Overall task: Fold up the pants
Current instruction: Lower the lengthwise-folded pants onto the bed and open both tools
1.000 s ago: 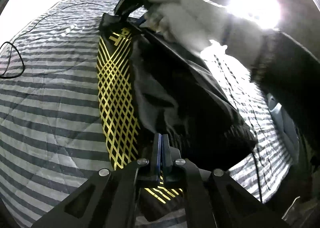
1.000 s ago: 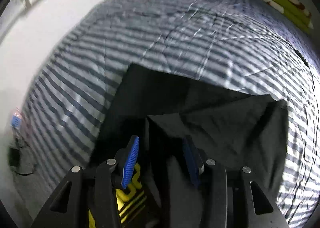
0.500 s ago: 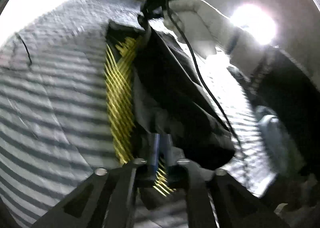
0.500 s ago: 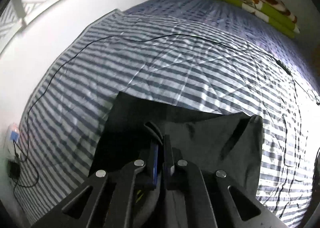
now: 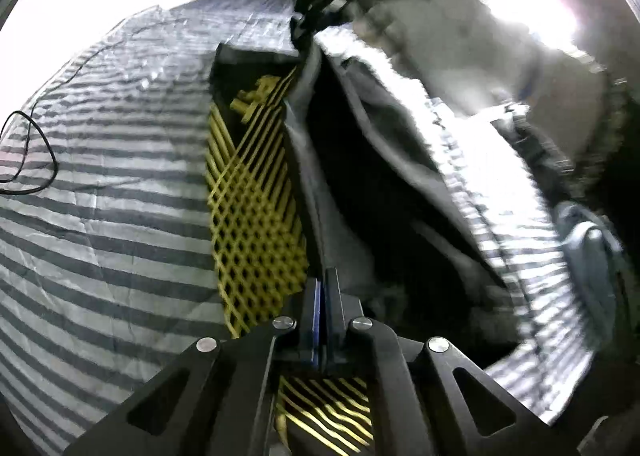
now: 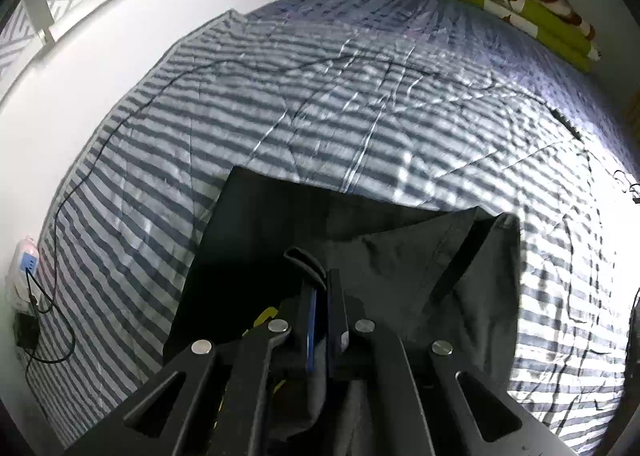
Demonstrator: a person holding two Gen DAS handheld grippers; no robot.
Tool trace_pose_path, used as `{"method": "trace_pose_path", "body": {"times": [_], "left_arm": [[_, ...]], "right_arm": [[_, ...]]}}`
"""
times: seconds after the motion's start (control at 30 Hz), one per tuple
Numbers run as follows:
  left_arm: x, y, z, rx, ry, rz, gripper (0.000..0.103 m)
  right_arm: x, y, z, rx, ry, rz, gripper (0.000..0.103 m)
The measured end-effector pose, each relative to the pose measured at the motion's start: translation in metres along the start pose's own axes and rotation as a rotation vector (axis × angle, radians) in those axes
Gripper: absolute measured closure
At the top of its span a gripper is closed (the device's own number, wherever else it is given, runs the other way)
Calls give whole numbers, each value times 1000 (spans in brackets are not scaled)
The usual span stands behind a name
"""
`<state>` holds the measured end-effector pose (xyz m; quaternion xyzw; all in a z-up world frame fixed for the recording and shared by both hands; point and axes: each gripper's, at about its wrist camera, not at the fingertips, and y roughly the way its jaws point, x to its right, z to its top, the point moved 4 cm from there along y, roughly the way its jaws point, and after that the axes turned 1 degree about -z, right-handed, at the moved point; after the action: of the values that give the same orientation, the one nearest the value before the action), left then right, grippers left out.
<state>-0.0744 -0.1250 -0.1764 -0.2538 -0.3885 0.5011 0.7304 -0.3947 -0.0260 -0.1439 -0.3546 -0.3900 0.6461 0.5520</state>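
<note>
Black pants (image 5: pixel 376 192) with a yellow lattice print (image 5: pixel 256 216) hang lifted above a striped bed. My left gripper (image 5: pixel 322 288) is shut on an edge of the fabric at the bottom of the left wrist view. Far up in that view the right gripper (image 5: pixel 316 12), held by a white-gloved hand (image 5: pixel 420 8), pinches the pants' other end. In the right wrist view my right gripper (image 6: pixel 322 288) is shut on a folded hem of the pants (image 6: pixel 384 256), which drape down onto the bed.
A grey-and-white striped bedspread (image 6: pixel 320 96) covers the bed. Thin black cables (image 5: pixel 36 160) lie across it. Folded green bedding (image 6: pixel 500 4) sits at the far end by the wall. A power strip (image 6: pixel 26 264) lies at the left. A bright lamp (image 5: pixel 532 16) glares.
My right gripper went from open to shut on the pants' hem. Both grippers have lifted the pants, stretching the edge between them.
</note>
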Motion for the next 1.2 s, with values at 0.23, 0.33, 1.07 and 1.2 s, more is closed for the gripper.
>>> {"method": "trace_pose_path", "body": {"times": [0.23, 0.33, 1.07, 1.2], "left_arm": [[-14, -41, -25, 22, -49, -37, 102], [-35, -36, -37, -13, -93, 5, 102], [72, 11, -35, -128, 136, -177, 67], [83, 35, -47, -195, 151, -170, 67]], "right_arm": [[-41, -3, 1, 18, -51, 77, 99], [-77, 20, -8, 2, -107, 82, 99], [92, 38, -50, -63, 116, 234, 57], [90, 42, -56, -74, 40, 151, 100]]}}
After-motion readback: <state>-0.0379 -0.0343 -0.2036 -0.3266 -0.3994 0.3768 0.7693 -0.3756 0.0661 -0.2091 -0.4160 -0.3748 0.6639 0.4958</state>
